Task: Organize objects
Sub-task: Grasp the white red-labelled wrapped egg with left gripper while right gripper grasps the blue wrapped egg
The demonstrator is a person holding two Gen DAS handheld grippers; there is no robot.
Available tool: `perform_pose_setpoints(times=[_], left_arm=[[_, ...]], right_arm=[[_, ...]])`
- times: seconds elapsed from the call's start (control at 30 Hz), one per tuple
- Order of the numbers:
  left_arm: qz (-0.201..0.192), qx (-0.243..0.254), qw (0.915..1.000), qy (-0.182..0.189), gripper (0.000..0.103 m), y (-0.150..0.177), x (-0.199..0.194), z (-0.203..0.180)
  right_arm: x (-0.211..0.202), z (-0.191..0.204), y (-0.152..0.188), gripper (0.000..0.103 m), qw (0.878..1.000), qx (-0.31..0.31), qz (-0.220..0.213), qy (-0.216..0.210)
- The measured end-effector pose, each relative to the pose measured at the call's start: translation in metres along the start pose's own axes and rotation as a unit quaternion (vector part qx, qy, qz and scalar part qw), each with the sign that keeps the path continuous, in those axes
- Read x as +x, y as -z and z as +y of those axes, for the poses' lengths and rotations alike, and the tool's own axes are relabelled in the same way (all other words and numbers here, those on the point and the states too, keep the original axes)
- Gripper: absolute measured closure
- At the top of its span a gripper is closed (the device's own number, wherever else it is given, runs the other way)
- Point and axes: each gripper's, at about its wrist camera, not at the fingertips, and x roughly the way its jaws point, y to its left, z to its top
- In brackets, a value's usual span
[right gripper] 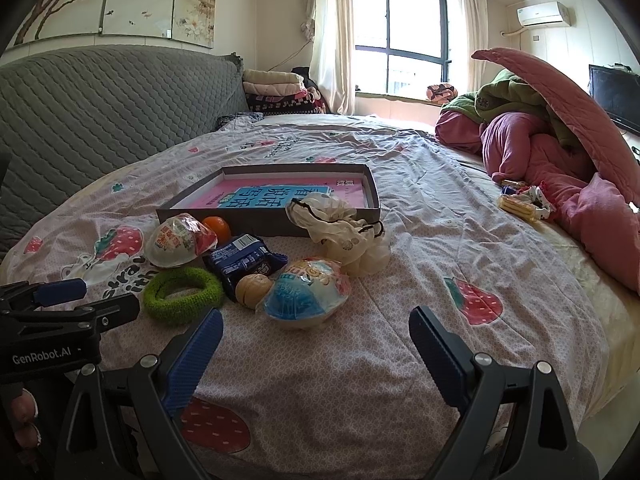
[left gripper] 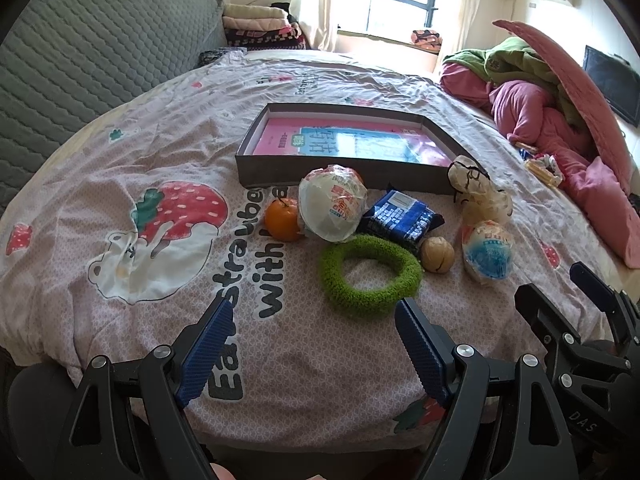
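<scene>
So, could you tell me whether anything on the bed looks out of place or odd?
Nothing looks spilled or broken. The odd part is the loose clutter on the sheet: orange, two wrapped bowls, blue packet, green ring, walnut and crumpled bag sit outside the box.

From the right wrist I see only the top of the orange [right gripper: 217, 227], the rest hidden behind the red-printed wrapped bowl [right gripper: 176, 245]. The book [left gripper: 352, 142] in the grey box [left gripper: 260, 168] is partly masked by the near wall, and the packets' print is too small to read. Both tool bodies run off the bottom edge.
</scene>
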Motion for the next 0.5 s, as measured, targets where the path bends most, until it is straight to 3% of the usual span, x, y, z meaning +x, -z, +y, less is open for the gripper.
perform_pose_setpoints(times=[0.5], left_arm=[[-0.007, -0.002, 1.0, 0.005, 0.019, -0.023, 0.023, 0.009]], right_arm=[[0.017, -0.007, -0.005, 0.009, 1.0, 0.02, 0.019, 0.002]])
